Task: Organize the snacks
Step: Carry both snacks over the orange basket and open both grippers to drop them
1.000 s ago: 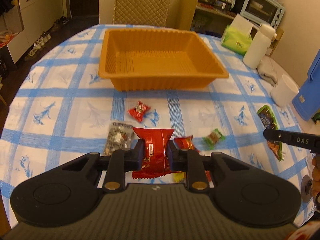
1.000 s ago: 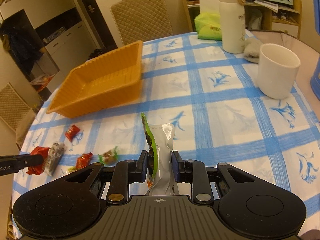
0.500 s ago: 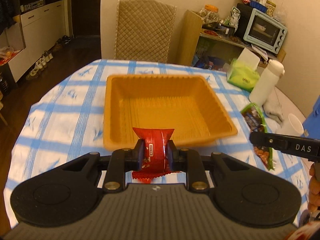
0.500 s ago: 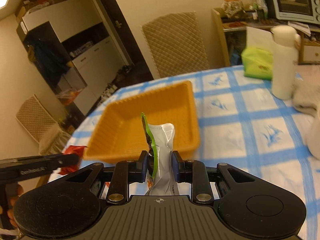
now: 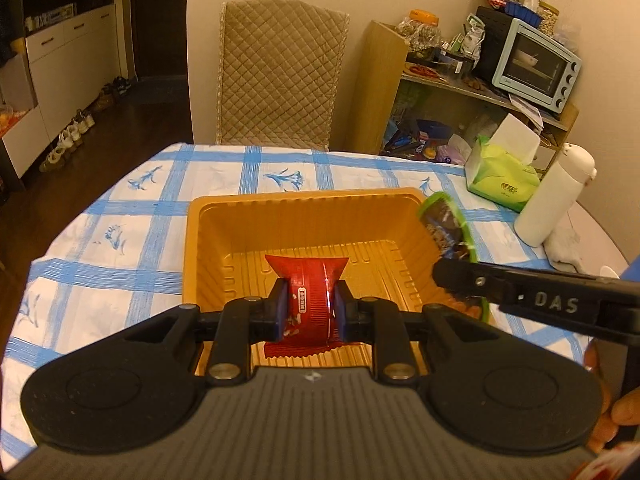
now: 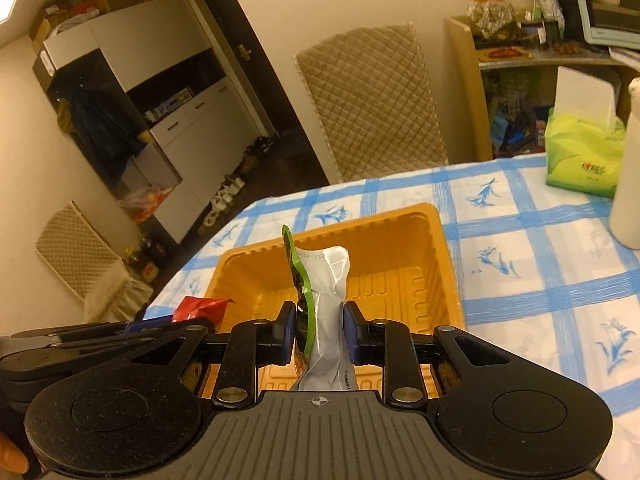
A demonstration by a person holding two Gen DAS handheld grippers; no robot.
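Observation:
An orange tray sits empty on the blue-checked tablecloth. My left gripper is shut on a red snack packet, held above the tray's near part. My right gripper is shut on a green and silver snack bag, also over the tray. In the left wrist view the right gripper comes in from the right with the green bag over the tray's right rim. In the right wrist view the left gripper's fingers and the red packet show at the lower left.
A white flask and a green tissue box stand on the table to the right of the tray. A quilted chair stands behind the table. A shelf with a toaster oven is at the back right.
Both grippers have moved forward from the table's near part to above the tray, each still holding its snack. The loose snacks on the table have dropped out of view.

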